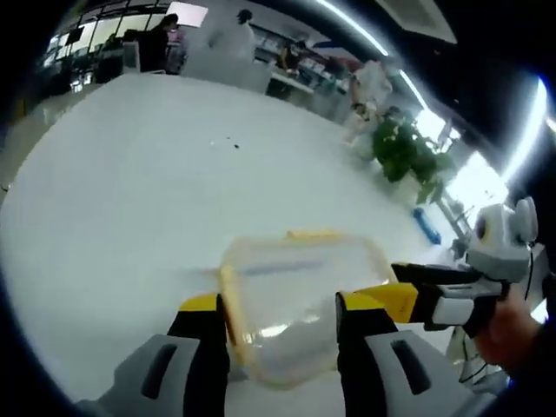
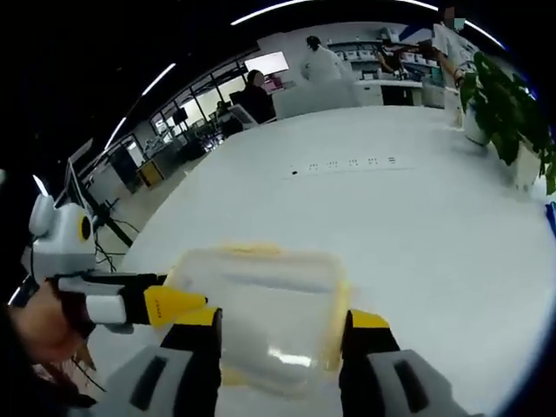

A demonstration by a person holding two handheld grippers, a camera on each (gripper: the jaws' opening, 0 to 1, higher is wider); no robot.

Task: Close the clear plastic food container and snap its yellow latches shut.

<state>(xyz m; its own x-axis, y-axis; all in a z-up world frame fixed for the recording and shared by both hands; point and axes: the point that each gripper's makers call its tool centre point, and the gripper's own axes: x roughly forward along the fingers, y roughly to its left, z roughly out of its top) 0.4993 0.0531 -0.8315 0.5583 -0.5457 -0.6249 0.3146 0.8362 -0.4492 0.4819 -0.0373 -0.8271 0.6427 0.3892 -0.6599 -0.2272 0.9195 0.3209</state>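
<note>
A clear plastic food container (image 1: 291, 291) with its lid on and yellow latches along its rim lies on the white table (image 1: 148, 182). It looks blurred. My left gripper (image 1: 280, 306) is open, its yellow-tipped jaws standing wide to either side of the container's near end. The right gripper (image 1: 393, 297) comes in from the right, its yellow tip at the container's right edge. In the right gripper view the container (image 2: 265, 300) lies between the wide, open jaws of my right gripper (image 2: 282, 321). The left gripper (image 2: 174, 306) reaches in from the left, its tip against the container's left edge.
Potted plants (image 1: 404, 152) (image 2: 508, 104) stand at the table's far side, with a small blue object (image 1: 426, 226) near them. A row of small dark marks (image 2: 347, 162) sits mid-table. People and desks are in the background. A hand (image 1: 504, 334) holds the right gripper.
</note>
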